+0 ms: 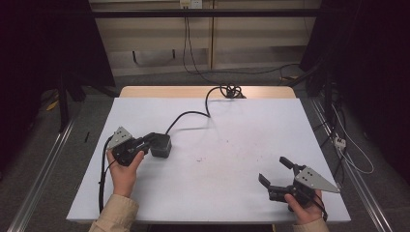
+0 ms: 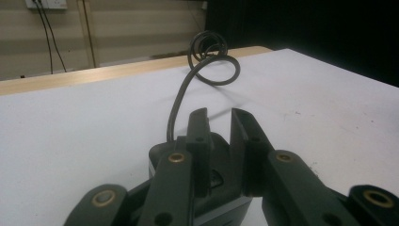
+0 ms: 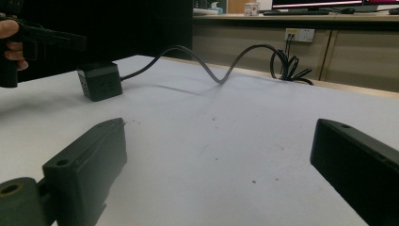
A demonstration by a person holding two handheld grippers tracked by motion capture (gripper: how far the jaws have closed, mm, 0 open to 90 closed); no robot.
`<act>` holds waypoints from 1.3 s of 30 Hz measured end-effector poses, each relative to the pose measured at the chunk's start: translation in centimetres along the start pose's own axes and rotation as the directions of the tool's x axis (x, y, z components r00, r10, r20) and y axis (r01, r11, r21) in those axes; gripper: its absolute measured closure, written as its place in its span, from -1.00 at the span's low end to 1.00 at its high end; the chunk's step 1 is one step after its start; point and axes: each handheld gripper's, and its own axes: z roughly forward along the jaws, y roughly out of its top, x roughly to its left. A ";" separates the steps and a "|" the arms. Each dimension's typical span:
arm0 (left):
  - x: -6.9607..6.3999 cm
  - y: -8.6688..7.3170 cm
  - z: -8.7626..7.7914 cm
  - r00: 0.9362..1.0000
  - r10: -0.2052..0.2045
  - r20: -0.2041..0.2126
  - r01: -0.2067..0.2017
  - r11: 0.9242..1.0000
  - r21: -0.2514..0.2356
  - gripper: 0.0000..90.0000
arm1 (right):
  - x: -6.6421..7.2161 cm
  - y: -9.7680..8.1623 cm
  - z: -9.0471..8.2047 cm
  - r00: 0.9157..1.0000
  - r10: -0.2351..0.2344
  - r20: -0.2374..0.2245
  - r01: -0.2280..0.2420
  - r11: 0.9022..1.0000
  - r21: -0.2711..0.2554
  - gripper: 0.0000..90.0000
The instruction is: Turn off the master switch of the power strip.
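White sheeting covered the table (image 1: 217, 159), and a dark cable (image 1: 193, 114) snaked across it from a coil at the far edge to a black cube-shaped socket block (image 1: 161, 145) near the left side. The left gripper (image 1: 148, 141) reached that block with jaws narrowly parted astride it, whether pressing could not be told. The right gripper (image 1: 273, 171) lay near the right front edge, jaws wide apart and holding nothing.

Hidden and cropped bits

Left gripper view: jaws cover most of the power cube (image 2: 221, 176); can't tell if pads press it. Cube's bottom cut off at frame bottom. Right gripper view: left gripper (image 3: 51, 40) cropped at upper-left edge, its tips v. dark. High view: cable (image 1: 193, 115) coil at table's (image 1: 251, 145) top edge too small to make out.
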 end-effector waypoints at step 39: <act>0.4 0.2 0.4 0.999 -0.034 0.040 0.032 0.999 0.041 1.00 | 0.0 0.0 0.0 1.000 -0.004 0.000 0.004 1.000 0.001 -0.92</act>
